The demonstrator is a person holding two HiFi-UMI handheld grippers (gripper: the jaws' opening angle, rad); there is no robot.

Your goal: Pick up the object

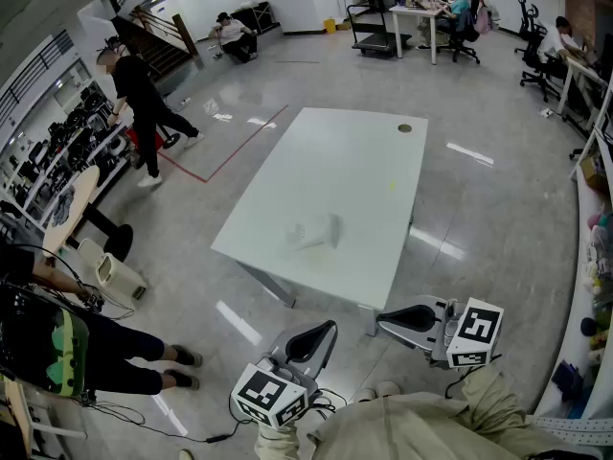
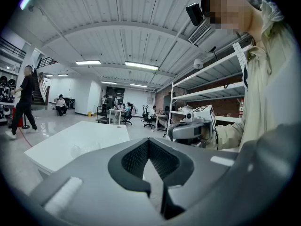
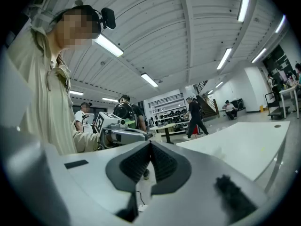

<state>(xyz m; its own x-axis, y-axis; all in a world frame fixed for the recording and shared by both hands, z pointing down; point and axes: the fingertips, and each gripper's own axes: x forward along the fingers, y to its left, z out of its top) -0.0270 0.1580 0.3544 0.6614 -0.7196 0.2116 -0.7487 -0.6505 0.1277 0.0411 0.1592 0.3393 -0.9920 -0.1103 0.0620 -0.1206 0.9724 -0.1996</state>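
Observation:
A pale, see-through object (image 1: 314, 231) lies on the white table (image 1: 364, 180), near its front left part. Both grippers hang in front of the table's near edge, above the floor and apart from the object. My left gripper (image 1: 329, 327) is shut with nothing in it, and its jaws meet at the tip (image 2: 148, 141). My right gripper (image 1: 383, 318) is also shut and empty, jaws touching (image 3: 150, 143). Each gripper view shows the other gripper, the right one (image 2: 190, 130) and the left one (image 3: 117, 130), and the table top (image 2: 80, 138) (image 3: 240, 145) beyond.
A small round cap (image 1: 404, 128) sits at the table's far edge. A person in black (image 1: 144, 99) walks at the left, and another stands at the near left (image 1: 57, 348) by a white bin (image 1: 110, 274). Shelving (image 1: 594, 257) lines the right side. Desks and seated people are far behind.

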